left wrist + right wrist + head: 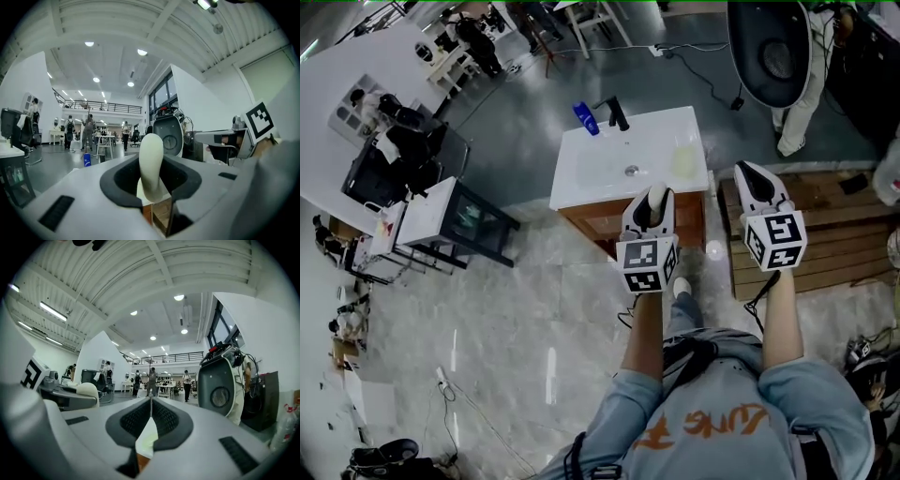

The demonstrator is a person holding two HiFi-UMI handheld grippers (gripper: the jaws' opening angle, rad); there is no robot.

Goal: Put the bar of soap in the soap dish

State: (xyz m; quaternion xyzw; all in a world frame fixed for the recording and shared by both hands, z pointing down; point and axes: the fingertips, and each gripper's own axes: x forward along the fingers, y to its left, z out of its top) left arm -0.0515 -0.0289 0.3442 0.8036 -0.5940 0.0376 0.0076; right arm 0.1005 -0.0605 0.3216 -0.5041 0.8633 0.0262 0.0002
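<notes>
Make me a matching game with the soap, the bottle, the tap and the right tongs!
Things:
1. bar of soap
2. bottle
3. tap
4. right tongs

Matches:
A. black
B. blue
C. shut, with nothing inside
D. held in the left tongs

Pairs: 1-D, 2-B, 3-A, 4-C

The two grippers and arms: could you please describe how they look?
Both the left gripper and right gripper have pale grey tapering shells with black jaw linings. Each carries a white marker cube with black square patterns. The person wears a light blue shirt with orange lettering.
</notes>
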